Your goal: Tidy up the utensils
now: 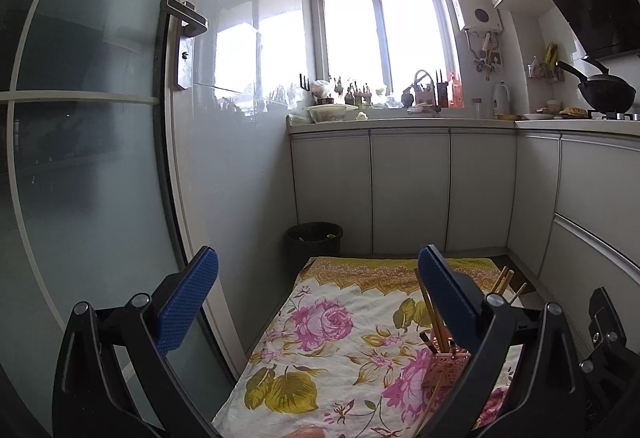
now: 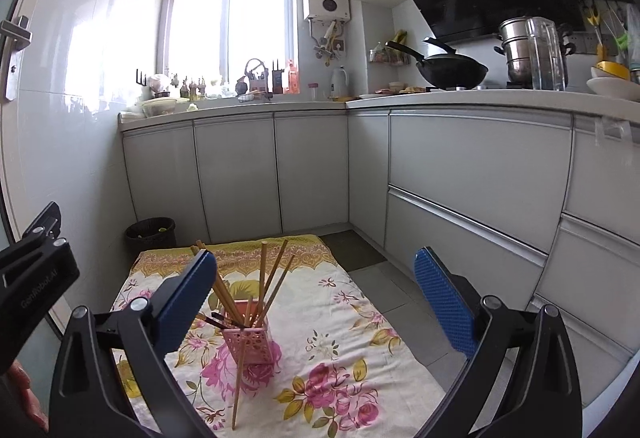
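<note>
Window [image 1: 384,41] blown out; fisheye edges dark, warped.

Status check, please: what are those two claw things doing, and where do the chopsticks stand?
Left gripper open, empty. Right gripper open, empty. Most chopsticks upright in pink holder. One chopstick outside, leaning against it. Nothing blocking.

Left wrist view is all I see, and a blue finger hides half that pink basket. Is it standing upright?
Observer: Yes. In the right wrist view, the whole pink basket stands upright on the floral cloth, with chopsticks fanning out.
Operator: Is the other hand-held gripper carrying anything?
Observer: No. The right hand-held gripper is open, with nothing between its fingers.
Operator: What's past the wok?
Observer: A stacked steel steamer pot behind a clear jug.
</note>
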`<state>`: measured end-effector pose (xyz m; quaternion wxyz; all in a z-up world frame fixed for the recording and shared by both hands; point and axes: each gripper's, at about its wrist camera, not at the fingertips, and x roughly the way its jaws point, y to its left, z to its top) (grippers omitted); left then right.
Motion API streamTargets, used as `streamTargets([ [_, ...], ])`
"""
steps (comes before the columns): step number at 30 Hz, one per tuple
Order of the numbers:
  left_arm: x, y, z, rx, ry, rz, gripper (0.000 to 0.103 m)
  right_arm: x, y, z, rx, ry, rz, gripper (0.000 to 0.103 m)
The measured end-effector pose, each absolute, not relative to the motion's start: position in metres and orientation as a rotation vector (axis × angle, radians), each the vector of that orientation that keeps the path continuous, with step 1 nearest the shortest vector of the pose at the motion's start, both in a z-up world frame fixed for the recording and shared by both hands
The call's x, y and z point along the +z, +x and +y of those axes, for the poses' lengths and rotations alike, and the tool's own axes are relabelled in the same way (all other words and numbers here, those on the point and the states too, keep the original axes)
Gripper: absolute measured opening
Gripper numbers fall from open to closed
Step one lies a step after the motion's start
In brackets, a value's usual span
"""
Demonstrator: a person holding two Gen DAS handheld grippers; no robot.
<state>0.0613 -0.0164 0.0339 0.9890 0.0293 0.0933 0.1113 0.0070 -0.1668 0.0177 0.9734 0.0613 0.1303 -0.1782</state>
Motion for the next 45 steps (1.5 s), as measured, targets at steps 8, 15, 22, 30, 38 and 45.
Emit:
streamTargets([
  [8,0.046,0.04,-0.016,0.194,0.023,0.184,0.096,0.024,-0.025,-0.19,-0.419,0.153,0.225,0.096],
  [15,0.043,0.014,-0.016,0.183,0.011,0.208,0.096,0.025,-0.048,-0.196,-0.484,0.131,0.23,0.096],
  [22,0.03,-0.004,0.003,0.212,-0.035,0.287,0.096,0.015,-0.061,-0.2,-0.494,0.147,0.302,0.096],
  [30,0.019,-0.013,0.015,0.192,-0.091,0.382,0.096,-0.003,-0.072,-0.208,-0.471,0.191,0.382,0.096],
  [38,0.013,-0.016,0.005,0.18,-0.044,0.431,0.096,-0.004,-0.078,-0.215,-0.473,0.225,0.391,0.096],
  [45,0.01,-0.012,-0.002,0.174,-0.004,0.443,0.096,-0.006,-0.075,-0.217,-0.47,0.226,0.417,0.096],
])
